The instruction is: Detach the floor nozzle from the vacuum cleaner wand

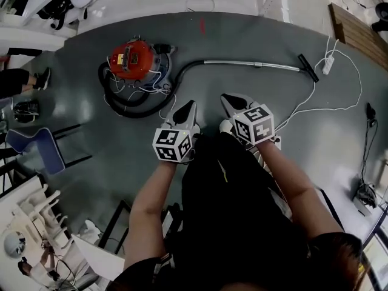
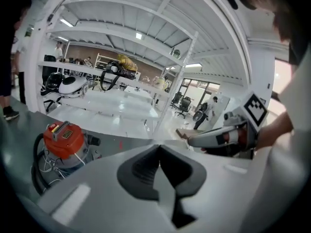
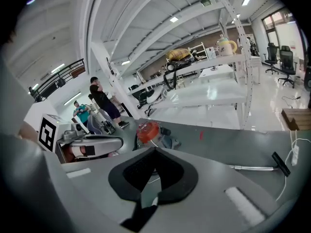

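Both pairs of fingers are clenched together, empty, on the left gripper point(image 1: 189, 105) and the right gripper point(image 1: 229, 99), held side by side above the grey floor point(image 1: 73, 132). Well beyond them, at the far right, the black floor nozzle point(image 1: 308, 67) lies on the floor at the end of the silver wand point(image 1: 251, 63). The wand runs left into a black hose point(image 1: 121, 105) looped around the red vacuum cleaner point(image 1: 132, 58) at the far left.

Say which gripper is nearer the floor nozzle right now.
Right. The right gripper hangs down-left of the floor nozzle, well short of it; the left gripper is farther left, nearer the red vacuum canister. Both shut, empty.
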`<state>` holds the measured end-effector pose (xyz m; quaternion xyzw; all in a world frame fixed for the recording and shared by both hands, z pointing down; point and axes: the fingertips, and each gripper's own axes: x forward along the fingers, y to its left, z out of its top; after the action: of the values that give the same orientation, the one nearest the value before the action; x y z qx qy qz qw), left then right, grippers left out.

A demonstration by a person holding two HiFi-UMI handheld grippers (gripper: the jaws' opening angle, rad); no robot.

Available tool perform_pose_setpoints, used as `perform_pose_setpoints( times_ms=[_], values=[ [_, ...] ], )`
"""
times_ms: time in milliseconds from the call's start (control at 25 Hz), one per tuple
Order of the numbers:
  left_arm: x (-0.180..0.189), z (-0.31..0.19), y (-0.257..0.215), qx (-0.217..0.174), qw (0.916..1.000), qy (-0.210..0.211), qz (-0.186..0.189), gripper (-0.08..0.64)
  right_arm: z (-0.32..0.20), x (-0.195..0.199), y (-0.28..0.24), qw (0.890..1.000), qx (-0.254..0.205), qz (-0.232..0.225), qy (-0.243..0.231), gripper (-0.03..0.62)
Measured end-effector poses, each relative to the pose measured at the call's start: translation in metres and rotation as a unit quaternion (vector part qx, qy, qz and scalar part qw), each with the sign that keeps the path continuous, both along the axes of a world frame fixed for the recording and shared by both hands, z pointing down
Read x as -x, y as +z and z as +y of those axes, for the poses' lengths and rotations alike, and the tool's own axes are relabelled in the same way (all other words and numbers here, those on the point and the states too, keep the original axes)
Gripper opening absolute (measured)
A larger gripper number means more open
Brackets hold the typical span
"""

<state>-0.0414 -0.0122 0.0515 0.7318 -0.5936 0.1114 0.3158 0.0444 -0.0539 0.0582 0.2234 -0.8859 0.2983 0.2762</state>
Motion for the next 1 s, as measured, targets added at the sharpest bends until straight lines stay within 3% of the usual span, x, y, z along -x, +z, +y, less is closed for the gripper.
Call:
perform_pose_setpoints(
  times_ms=[240,400,800,1000],
  values=[
    [0.022,-0.035,0.046,0.009,0.9998,-0.016,0.004,0.011,-0.031,0.007,0.045,1.0,0.009,0.007,0.028,-0.003],
    [0.028,-0.058,0.092,0.026,0.9997,-0.001,0.0,0.011,-0.05,0.012,0.084,0.999,0.018,0.008,0.05,-0.003],
    [0.051,-0.084,0.239,0.072,0.9971,0.013,-0.018,0.011,-0.082,0.015,0.227,0.995,0.044,0.041,0.081,-0.003],
    [0.07,-0.103,0.293,0.064,0.9973,0.01,-0.035,0.011,-0.094,0.028,0.288,0.995,0.042,0.046,0.072,-0.003]
  ],
)
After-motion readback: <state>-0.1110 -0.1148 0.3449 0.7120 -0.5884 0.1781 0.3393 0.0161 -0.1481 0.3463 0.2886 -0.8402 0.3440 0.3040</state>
